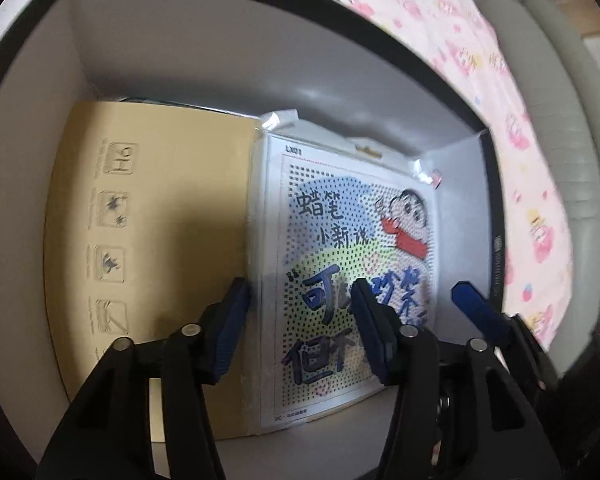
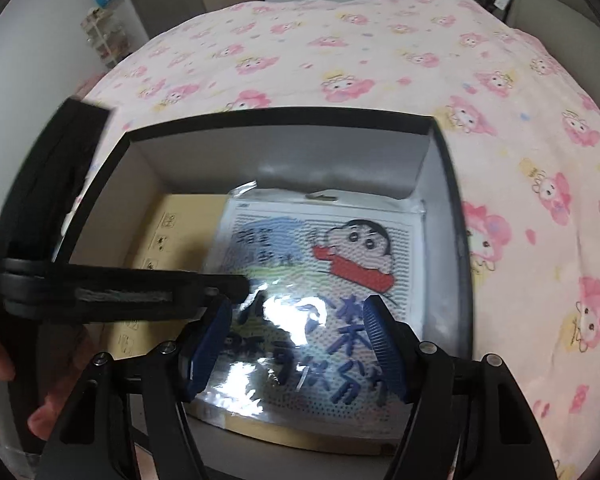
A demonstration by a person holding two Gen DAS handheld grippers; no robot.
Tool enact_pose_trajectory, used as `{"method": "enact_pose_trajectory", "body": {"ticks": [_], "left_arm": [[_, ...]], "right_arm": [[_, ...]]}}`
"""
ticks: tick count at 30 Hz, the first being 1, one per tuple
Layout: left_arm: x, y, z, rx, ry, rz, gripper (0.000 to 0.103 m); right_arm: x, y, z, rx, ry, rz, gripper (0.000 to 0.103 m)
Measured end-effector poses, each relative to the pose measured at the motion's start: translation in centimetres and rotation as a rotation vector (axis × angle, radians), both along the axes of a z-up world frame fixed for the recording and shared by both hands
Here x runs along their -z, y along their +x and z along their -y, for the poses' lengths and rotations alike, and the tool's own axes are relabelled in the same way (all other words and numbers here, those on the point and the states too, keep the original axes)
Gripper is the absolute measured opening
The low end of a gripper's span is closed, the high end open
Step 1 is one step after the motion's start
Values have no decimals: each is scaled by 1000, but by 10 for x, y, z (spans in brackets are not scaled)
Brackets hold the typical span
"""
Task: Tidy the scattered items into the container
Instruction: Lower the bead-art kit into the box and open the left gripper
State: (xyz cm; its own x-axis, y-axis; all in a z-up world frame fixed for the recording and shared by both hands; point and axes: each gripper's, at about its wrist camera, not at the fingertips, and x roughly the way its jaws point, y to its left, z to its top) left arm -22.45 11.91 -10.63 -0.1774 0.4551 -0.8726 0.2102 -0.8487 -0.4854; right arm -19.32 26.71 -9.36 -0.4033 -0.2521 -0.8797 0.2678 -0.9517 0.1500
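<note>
A black box with white inner walls sits on the bed. Inside lie a tan cardboard packet and, on top of it, a plastic-wrapped cartoon craft kit. My left gripper is open and empty, hovering inside the box over the kit's near edge. My right gripper is open and empty above the kit. A blue finger of the right gripper shows at the right in the left wrist view. The left gripper's body crosses the right wrist view.
The box rests on a pink cartoon-print bedsheet. A grey padded headboard lies to the right. Shelves and cabinets stand beyond the bed. A hand holds the left gripper.
</note>
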Motion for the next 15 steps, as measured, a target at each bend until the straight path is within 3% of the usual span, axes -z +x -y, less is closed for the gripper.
{"method": "enact_pose_trajectory", "body": {"ticks": [4,8,11,13,15], "left_arm": [[-10,3,14,-68,-23,-29,40],[-9,-4,-4,9,8,9,41],[-13,-1,-17,54,-48,-3,41],[-17,2,-18,69,-38,-9,43],[-18,5,-11,50,8,-8,43]], "right_arm": [[3,-2,-1,-3,33,9,63],[6,1,4,-24,78,15,63],[3,2,-2,-38,0,29,65],[-2,1,-9,-28,-77,39,65],[-5,2,-7,-10,-75,24,65]]}}
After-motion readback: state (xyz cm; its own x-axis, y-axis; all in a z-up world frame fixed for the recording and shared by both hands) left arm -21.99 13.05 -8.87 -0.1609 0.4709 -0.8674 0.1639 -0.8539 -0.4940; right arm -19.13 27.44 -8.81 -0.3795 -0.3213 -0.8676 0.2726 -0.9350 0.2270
